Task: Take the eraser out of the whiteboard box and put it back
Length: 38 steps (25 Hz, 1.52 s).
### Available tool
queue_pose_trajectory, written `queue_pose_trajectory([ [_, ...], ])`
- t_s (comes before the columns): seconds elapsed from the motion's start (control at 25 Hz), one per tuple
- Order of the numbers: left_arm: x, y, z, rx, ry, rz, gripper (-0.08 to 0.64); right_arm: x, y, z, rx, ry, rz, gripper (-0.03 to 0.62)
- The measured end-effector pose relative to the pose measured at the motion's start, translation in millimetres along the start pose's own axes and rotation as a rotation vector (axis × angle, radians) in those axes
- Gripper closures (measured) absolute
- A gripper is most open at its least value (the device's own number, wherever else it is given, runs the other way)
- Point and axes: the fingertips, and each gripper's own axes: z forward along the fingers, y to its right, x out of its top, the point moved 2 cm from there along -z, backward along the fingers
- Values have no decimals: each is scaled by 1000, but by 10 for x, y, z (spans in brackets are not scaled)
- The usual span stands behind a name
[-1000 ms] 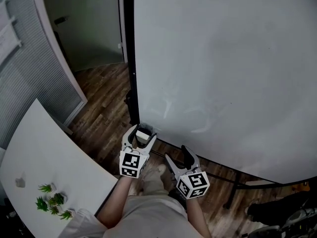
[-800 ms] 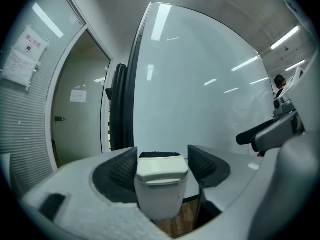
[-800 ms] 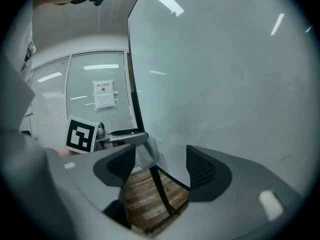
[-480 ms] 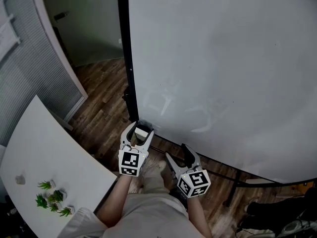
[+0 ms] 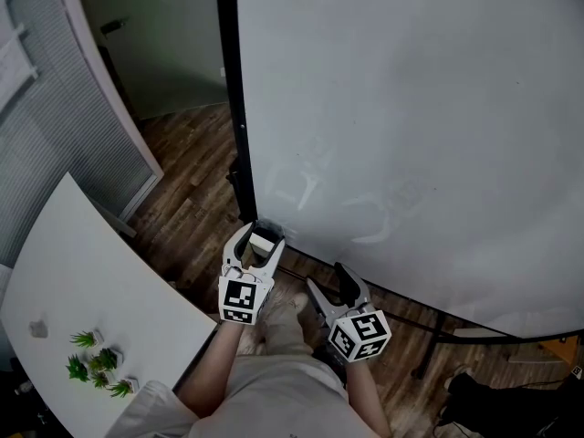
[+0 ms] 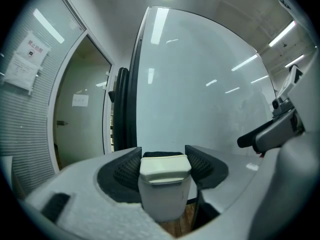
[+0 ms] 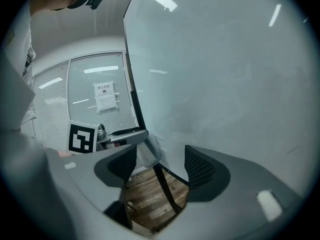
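The left claw [image 6: 164,158] holds one eraser [image 6: 164,194] upright between its two ribbed pads; its jaws have just been closing, and both pads now rest against the eraser's white plastic body. Only the left gripper view shows a strip of dark felt on the eraser's far side. The right claw [image 7: 161,166] stands wide and empty, and between its jaws appear only wood floor [image 7: 150,194] and a dark leg of the board stand.

From the head view, both claws sit side by side near the lower left corner of one large whiteboard [image 5: 411,108], the left one nearest its black edge post [image 5: 230,108]. Two marker cubes [image 5: 241,301] show, one on each claw. The whiteboard box cannot be told apart from the eraser and claw here, so whether the eraser is in it or out is unclear.

The head view alone shows a white curved surface [image 5: 82,281] at the left carrying a small cluster of green plants [image 5: 96,368], too small to count surely. The left gripper view alone shows ceiling lights and two paper notices; the right gripper view shows one notice and the left claw's cube from the side. The person's forearms are cut off at the bottom edge.
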Motion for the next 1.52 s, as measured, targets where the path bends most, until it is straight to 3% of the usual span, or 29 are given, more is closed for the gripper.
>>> queue_pose_trajectory([
  [0.44,25,-9,-16,-11,-5,-41,293,39,2,-6,-13,8,-11,302],
  [1.52,130,21,-103,-40,4,-15,293,68,-89,-19,-11,35,1,302],
])
